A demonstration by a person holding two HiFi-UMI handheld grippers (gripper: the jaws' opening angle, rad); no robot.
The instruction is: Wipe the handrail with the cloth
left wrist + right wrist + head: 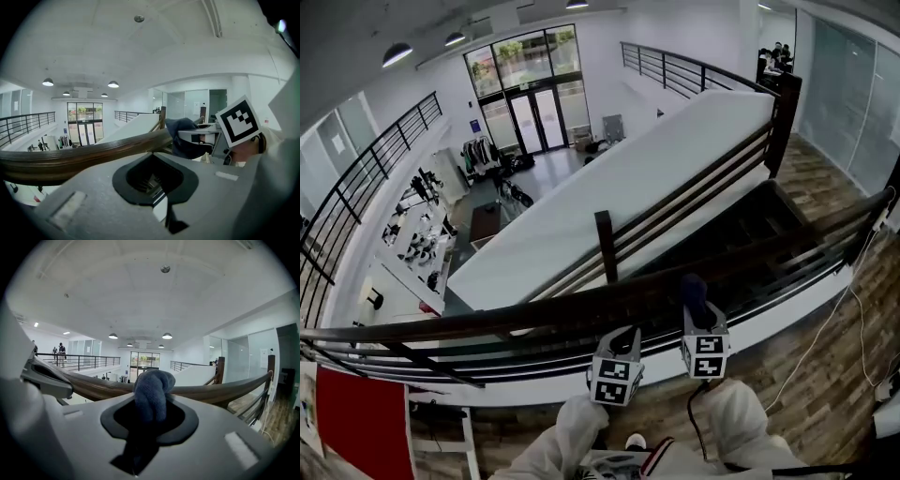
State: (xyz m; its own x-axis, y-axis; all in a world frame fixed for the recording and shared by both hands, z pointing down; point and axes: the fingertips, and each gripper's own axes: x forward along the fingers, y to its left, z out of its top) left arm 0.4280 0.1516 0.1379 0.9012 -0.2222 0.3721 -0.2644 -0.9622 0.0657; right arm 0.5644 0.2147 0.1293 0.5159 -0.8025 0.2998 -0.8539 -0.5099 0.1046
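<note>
A dark wooden handrail (487, 323) runs across in front of me from lower left to upper right. A dark blue cloth (694, 291) lies on top of it, with my right gripper (698, 314) shut on the cloth. In the right gripper view the cloth (152, 390) bulges out of the jaws (147, 416) against the handrail (225, 392). My left gripper (621, 337) sits just left of it, close under the rail, jaws together and holding nothing. In the left gripper view the handrail (70, 161) passes just ahead, with the cloth (185, 136) at the right.
Beyond the rail a staircase (750, 225) drops beside a sloped white wall (656, 159), with a post (605, 244) midway. Far below lies a lobby floor with glass doors (539, 117). A red panel (356, 412) stands at lower left; cables (862, 328) trail on the wood floor at right.
</note>
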